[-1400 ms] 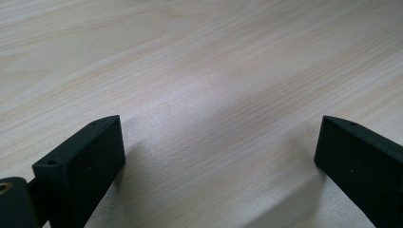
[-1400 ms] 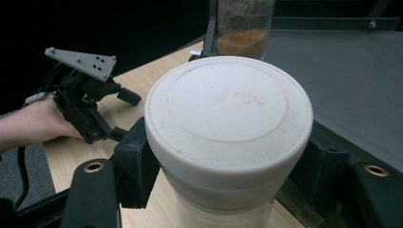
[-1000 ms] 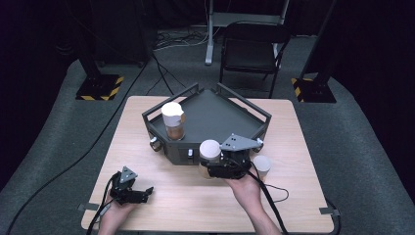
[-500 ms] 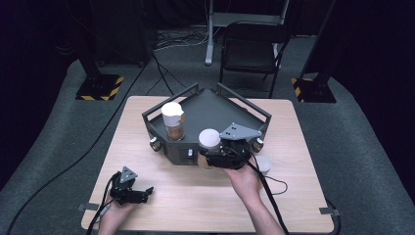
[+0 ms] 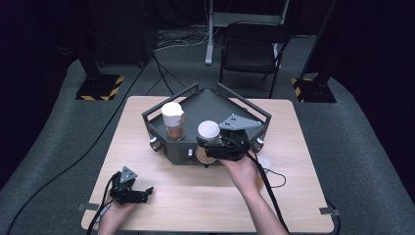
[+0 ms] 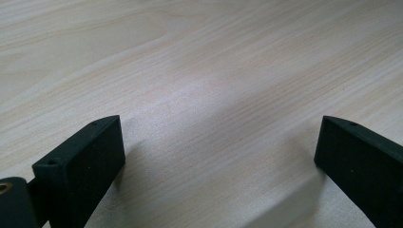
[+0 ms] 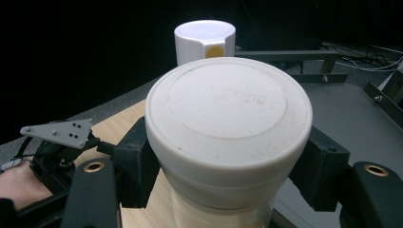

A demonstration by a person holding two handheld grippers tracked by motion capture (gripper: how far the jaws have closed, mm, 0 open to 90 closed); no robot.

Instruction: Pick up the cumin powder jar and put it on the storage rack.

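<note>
right gripper (image 7: pixel 228 166) clamps white-lidded clear plastic cup (image 7: pixel 228 128) | left gripper (image 6: pixel 223 156) wide, empty | I risk clipping dark grey metal tray (image 5: pixel 157 116) rail, tipping cup

Right gripper (image 5: pixel 211 145) carried white-lidded jar (image 5: pixel 208 132) up and away from table edge, now over black tray (image 5: pixel 195 105) front rim

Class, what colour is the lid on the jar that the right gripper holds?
Off-white lid, clearest in the right gripper view.

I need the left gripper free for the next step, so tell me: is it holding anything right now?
No: in the left gripper view the left gripper has its jaws wide apart with bare wooden table between them.
</note>
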